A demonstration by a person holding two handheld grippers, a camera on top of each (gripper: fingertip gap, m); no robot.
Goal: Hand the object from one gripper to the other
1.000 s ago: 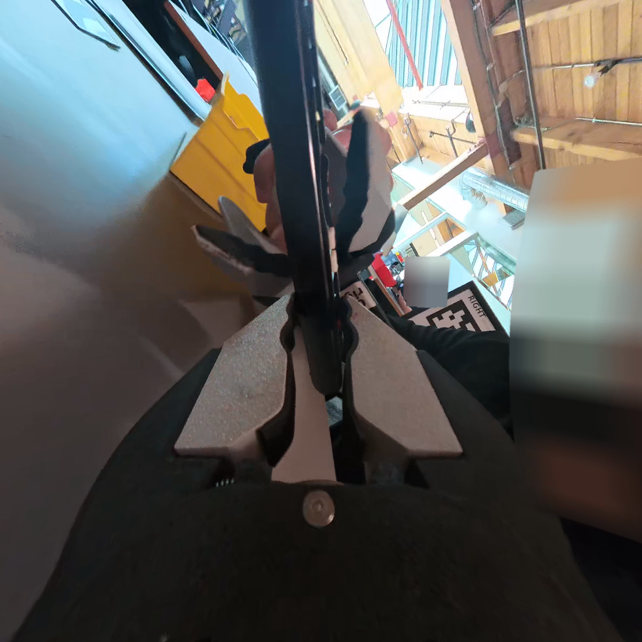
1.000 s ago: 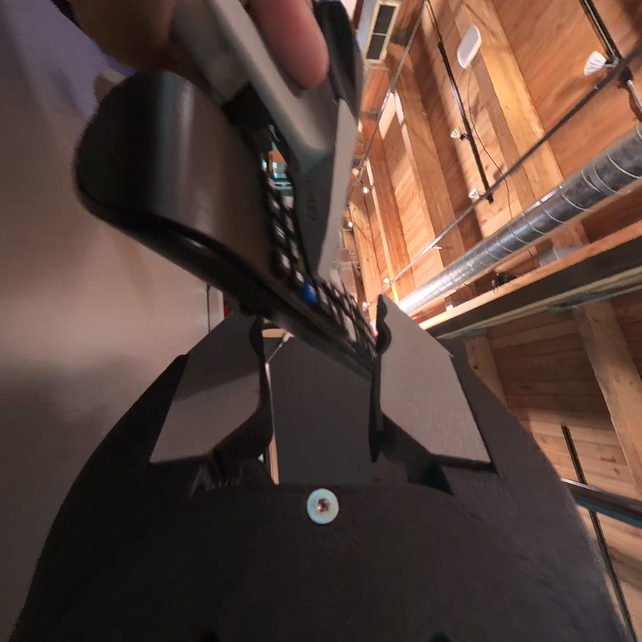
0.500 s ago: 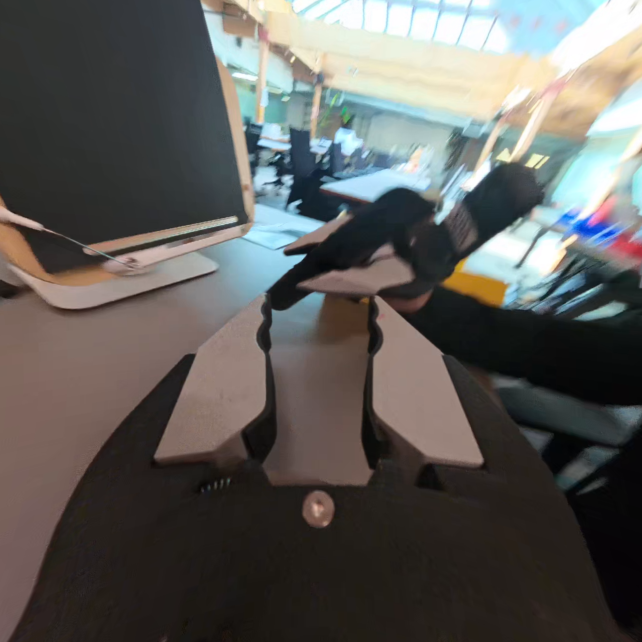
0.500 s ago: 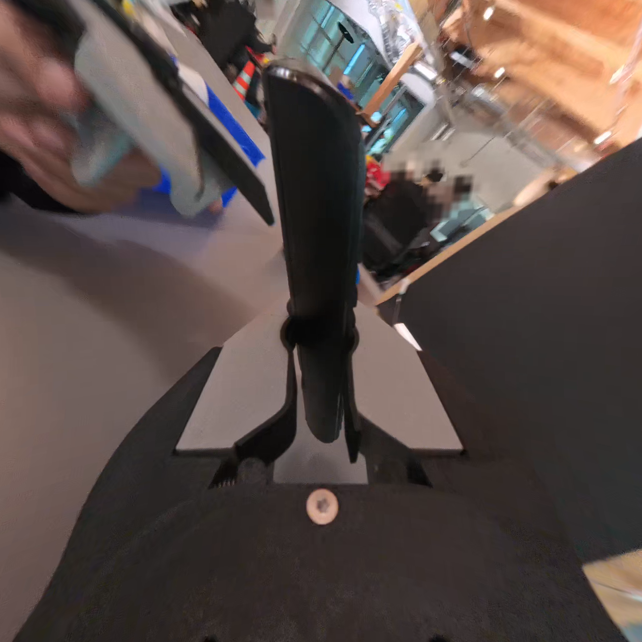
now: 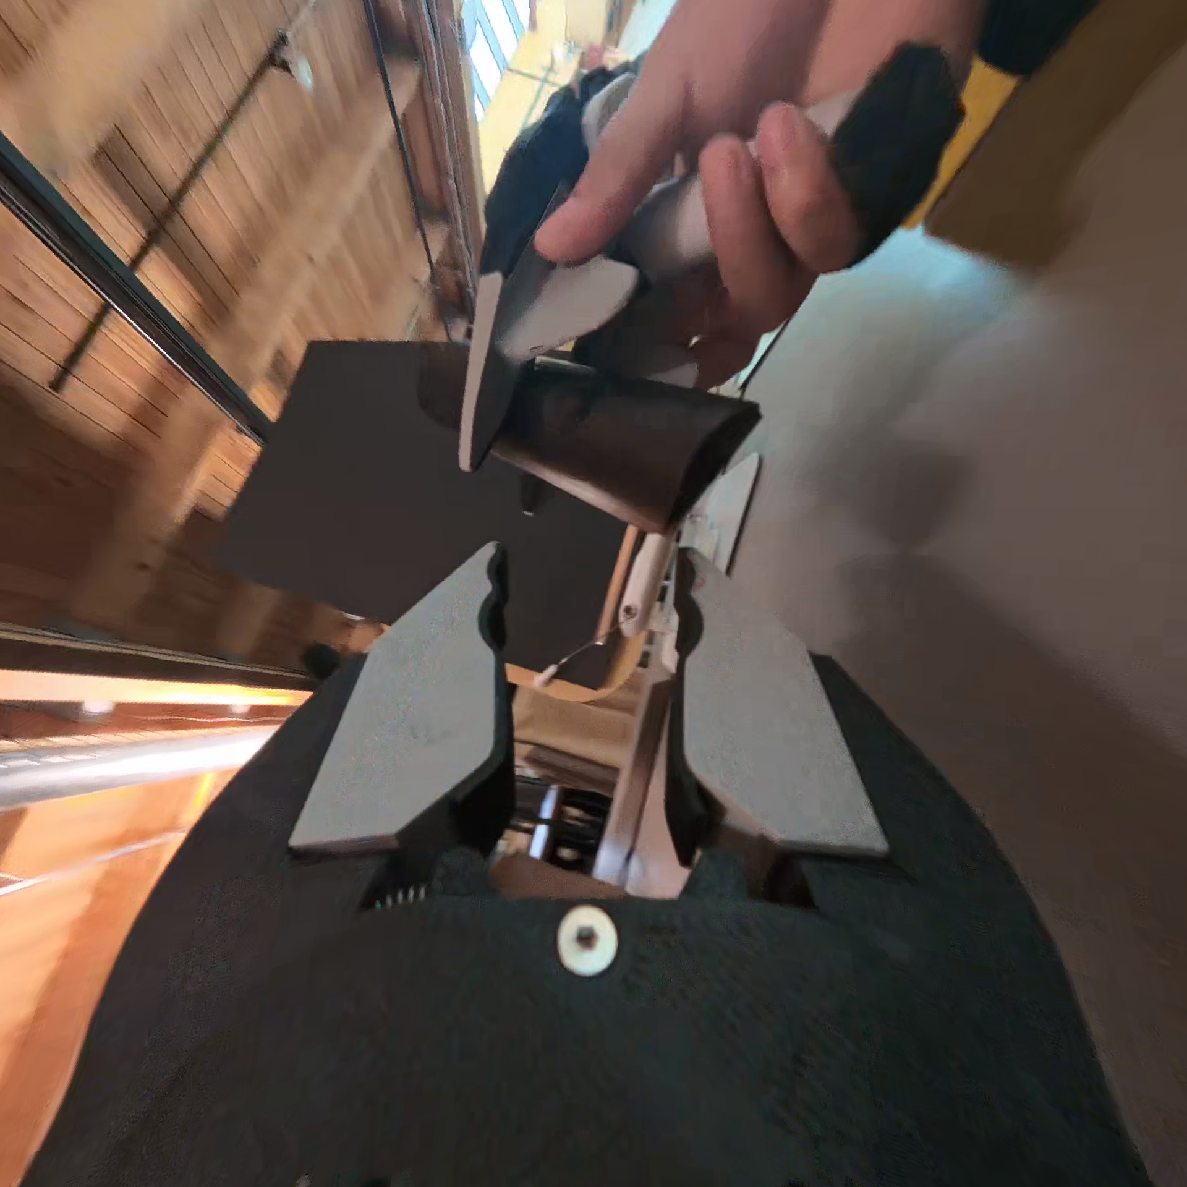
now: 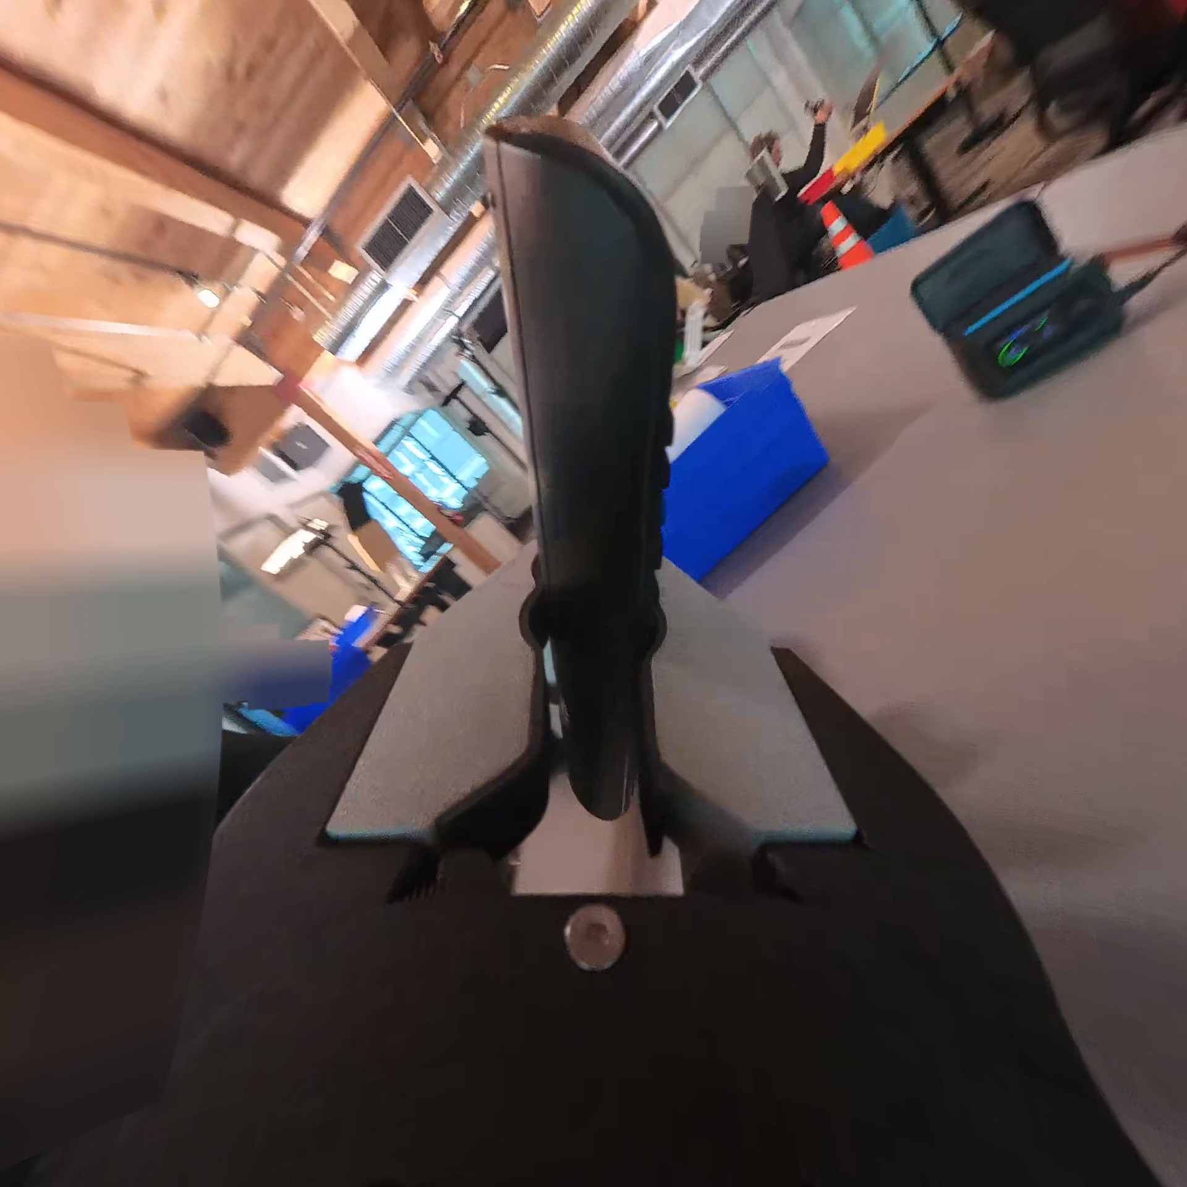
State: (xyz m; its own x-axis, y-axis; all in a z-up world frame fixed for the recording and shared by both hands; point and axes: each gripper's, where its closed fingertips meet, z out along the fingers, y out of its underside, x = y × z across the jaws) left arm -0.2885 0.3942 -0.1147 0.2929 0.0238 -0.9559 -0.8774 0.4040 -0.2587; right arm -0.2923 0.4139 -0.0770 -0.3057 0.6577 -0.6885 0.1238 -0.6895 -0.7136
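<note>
Remote (image 6: pixel 591 411) clamped upright in right tool (image 6: pixel 594 616) above grey tabletop (image 6: pixel 963 578); left tool (image 5: pixel 594 578) gaping, empty, just short of remote's free end; bare hand (image 5: pixel 719 180) gripping right tool's handle.

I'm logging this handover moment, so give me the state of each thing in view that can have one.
left gripper: open, nothing between its fingers.
right gripper: shut on the black remote.
black remote: held near one end, standing out past the fingertips, clear of the table.
dark case: open, resting on the grey table.
</note>
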